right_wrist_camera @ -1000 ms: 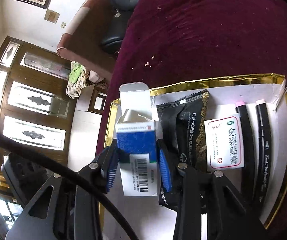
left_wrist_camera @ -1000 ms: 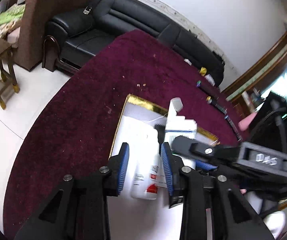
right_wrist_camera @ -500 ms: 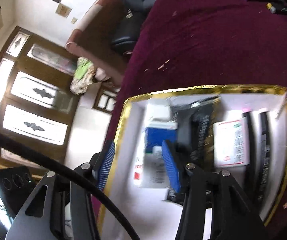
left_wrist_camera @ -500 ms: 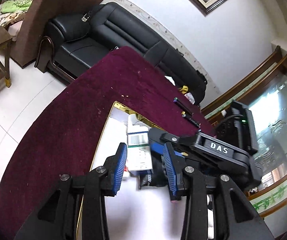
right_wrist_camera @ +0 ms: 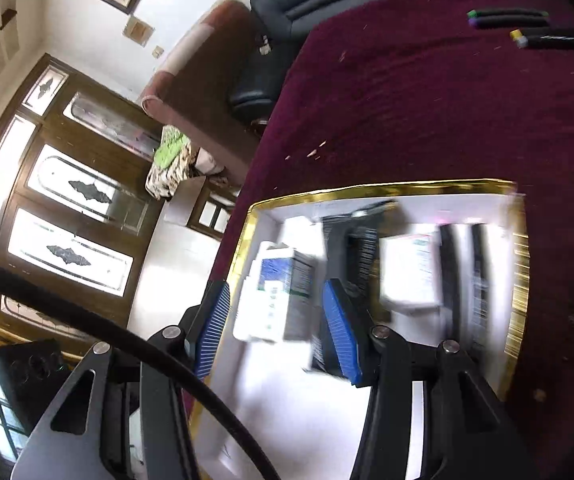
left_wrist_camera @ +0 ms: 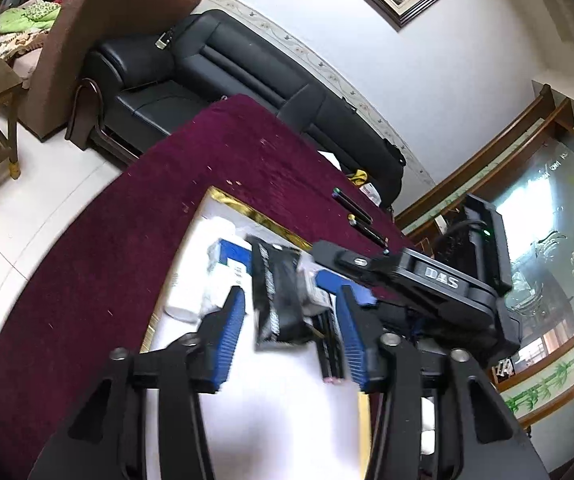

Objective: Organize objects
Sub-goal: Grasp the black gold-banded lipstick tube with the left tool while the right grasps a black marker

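Both our tools backed up and off the tray since a second ago, jaws just opening, so the white bottle and blue box are let go. Biggest first: the maroon worktop (right_wrist_camera: 427,100), then the gold-rimmed tray (right_wrist_camera: 319,194) holding the blue box (right_wrist_camera: 283,276), black sachet (left_wrist_camera: 277,300), plaster pack (right_wrist_camera: 411,268) and white bottle (left_wrist_camera: 185,292). Left tool (left_wrist_camera: 291,340) and right tool (right_wrist_camera: 277,332) both gape, empty. Looks mostly done to us; marker pens (right_wrist_camera: 527,26) are not yet in the tray.
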Tool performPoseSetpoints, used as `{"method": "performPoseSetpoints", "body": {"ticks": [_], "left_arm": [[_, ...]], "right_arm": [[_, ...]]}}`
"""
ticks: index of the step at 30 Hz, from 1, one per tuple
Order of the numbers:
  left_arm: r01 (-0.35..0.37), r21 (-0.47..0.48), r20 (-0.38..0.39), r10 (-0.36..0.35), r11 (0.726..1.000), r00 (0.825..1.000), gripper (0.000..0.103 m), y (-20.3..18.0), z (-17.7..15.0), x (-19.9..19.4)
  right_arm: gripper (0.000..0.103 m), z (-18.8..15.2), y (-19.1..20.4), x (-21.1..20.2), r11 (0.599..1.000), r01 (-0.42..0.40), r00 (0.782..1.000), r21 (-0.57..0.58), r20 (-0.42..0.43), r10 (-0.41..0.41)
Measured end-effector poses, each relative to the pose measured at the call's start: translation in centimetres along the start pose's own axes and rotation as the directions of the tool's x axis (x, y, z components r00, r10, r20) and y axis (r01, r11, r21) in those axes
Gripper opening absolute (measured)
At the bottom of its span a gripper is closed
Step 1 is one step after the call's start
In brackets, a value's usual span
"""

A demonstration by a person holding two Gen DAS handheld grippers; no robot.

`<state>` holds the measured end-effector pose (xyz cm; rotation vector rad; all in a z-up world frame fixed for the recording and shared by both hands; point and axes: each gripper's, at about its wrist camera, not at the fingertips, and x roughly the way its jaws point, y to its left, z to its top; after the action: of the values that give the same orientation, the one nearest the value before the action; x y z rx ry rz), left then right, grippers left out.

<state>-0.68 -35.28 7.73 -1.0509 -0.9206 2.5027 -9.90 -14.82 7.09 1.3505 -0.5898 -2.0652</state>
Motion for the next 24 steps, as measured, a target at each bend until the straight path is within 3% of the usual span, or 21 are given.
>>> {"method": "performPoseSetpoints", "body": {"ticks": [5, 7, 11, 14, 19, 24], "left_arm": [[0.064, 0.009, -0.063, -0.063, 0.998, 0.996, 0.043, -2.4, -1.6, 1.2], [0.090, 0.032, -0.102, -0.086, 0.995, 0.991, 0.049, -4.0, -2.4, 2.0], [0.139, 0.087, -0.171, -0.123, 0.986, 0.978, 0.053, -7.5, -4.2, 3.6], [0.170, 0.125, -0.252, -0.135, 0.977, 0.958, 0.053, -10.7, -5.9, 6.1], [0.187, 0.231, -0.354, -0.097, 0.955, 0.930, 0.053, -16.6, -8.8, 10.6], [0.081, 0.423, -0.345, 0.078, 0.902, 0.935, 0.053, -20.8, -9.5, 16.3]], "right_arm": [[0.048, -3.0, -3.4, -7.3, 1.000, 0.011, 0.994, 0.004, 0.113, -0.011], [0.049, -4.5, -5.1, -10.3, 0.999, 0.038, 0.987, 0.011, 0.158, -0.039], [0.054, -8.0, -9.7, -17.0, 0.988, 0.144, 0.950, 0.062, 0.271, -0.156], [0.053, -10.1, -12.9, -20.3, 0.978, 0.173, 0.932, 0.116, 0.301, -0.201], [0.053, -12.7, -17.2, -24.3, 0.962, 0.206, 0.906, 0.181, 0.335, -0.258], [0.053, -13.9, -19.8, -25.9, 0.961, 0.176, 0.907, 0.215, 0.345, -0.243]]}}
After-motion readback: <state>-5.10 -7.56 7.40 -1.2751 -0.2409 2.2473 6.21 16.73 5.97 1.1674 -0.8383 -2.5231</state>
